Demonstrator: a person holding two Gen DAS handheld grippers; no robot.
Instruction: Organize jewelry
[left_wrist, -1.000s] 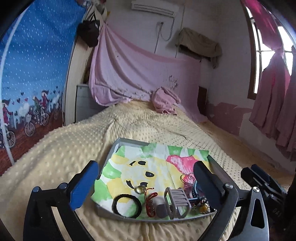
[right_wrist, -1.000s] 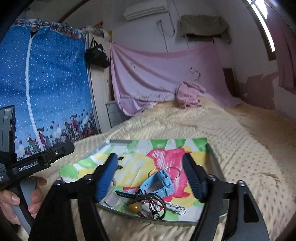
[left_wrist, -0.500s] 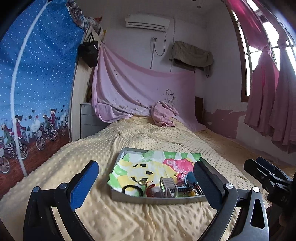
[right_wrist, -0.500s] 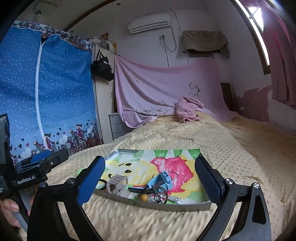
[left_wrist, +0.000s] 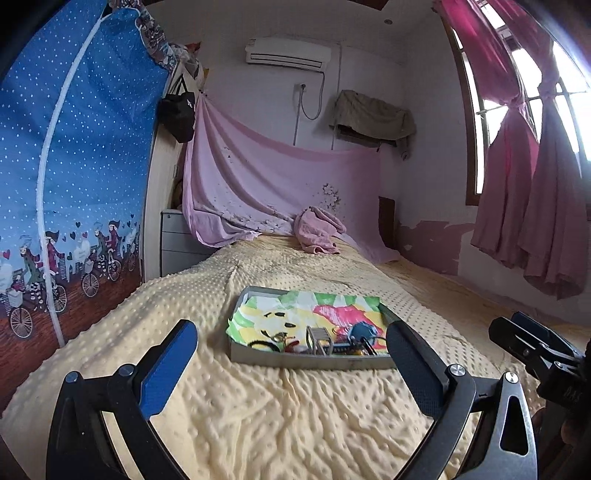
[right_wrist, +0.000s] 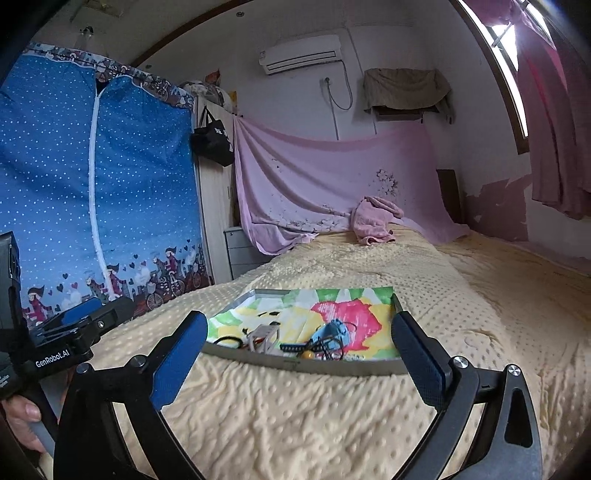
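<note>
A grey metal tray lined with a bright cartoon paper lies on the yellow bedspread; it also shows in the right wrist view. At its near edge lie a black hair tie, a grey hair claw, a blue watch, a yellow bead and thin rings. My left gripper is open and empty, held back from the tray. My right gripper is open and empty, also short of the tray.
The dimpled yellow bedspread covers the whole bed. A pink cloth bundle lies at the far end under a hanging pink sheet. A blue fabric wardrobe stands at the left, pink curtains at the right.
Both grippers have pulled back and up from the tray, which now looks smaller and farther away. The right gripper's jaws have spread wider. The items in the tray have not moved.
</note>
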